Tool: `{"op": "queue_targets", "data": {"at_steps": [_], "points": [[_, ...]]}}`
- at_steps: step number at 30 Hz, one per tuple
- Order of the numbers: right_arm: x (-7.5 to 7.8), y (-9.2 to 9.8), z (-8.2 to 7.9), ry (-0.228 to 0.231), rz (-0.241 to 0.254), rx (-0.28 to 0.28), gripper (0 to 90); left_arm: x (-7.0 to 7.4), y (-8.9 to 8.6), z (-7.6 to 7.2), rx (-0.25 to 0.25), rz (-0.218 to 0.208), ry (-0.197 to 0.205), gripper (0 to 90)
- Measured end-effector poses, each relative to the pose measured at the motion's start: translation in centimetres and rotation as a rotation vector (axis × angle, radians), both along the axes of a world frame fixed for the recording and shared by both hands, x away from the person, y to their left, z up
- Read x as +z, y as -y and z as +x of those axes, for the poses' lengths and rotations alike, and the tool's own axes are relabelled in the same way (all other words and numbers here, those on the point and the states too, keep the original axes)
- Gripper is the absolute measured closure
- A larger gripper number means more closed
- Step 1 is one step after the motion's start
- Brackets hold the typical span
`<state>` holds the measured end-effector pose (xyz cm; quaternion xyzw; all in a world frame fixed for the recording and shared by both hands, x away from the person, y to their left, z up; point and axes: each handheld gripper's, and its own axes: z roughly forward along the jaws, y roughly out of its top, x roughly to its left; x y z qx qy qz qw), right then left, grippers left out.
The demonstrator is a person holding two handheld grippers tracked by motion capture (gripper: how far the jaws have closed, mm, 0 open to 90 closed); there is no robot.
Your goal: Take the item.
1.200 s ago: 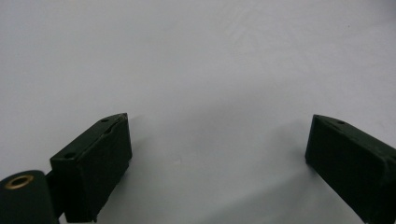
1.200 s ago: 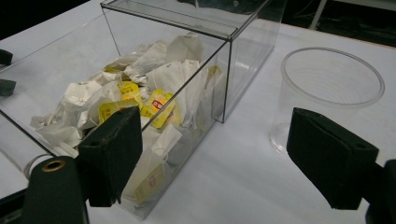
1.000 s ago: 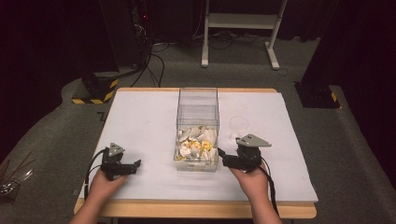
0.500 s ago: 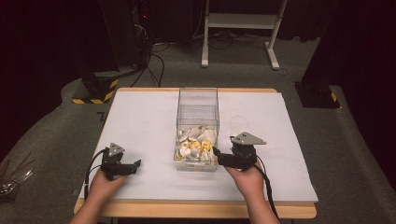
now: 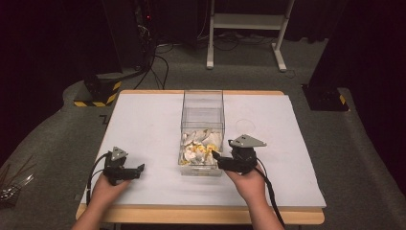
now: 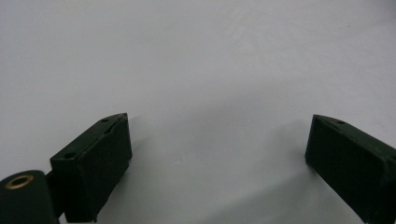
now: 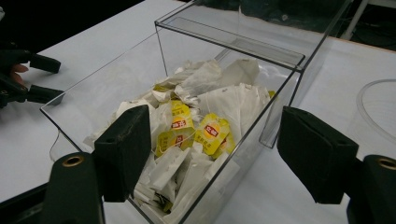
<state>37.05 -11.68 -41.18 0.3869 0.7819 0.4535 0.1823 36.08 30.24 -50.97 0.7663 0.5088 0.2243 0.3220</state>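
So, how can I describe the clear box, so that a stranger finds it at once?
Look at the white table. In its middle stands a clear plastic box, long and open on top. Only this box holds a heap of white tea bags with yellow tags; the faint clear ring lying to its right is flat.

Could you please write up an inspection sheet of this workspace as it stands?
Surface: white rectangular table top, bare around the box.
Job's things: clear plastic rectangular box, open-topped, part-filled with white paper tea bags with yellow tags.
Clutter: faint clear round lid right of the box.
Tongs: left tongs open over bare table; right tongs open, just been closing, one jaw above the tea bags, the other outside the box wall.
Cables: black cable trails from right tongs.
Surroundings: grey floor, white metal frame behind.
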Motion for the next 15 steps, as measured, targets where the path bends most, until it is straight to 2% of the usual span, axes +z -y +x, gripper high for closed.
{"op": "queue_targets", "data": {"at_steps": [9,15], "points": [[-0.1,-1.0,0.2,-0.001,-0.013,0.024,26.5,0.0,0.0,0.0,0.001,-0.003,-0.001,7.4],[-0.3,-2.0,0.2,-0.004,-0.033,0.058,29.9,0.0,0.0,0.0,0.001,-0.002,-0.001,7.4]]}}
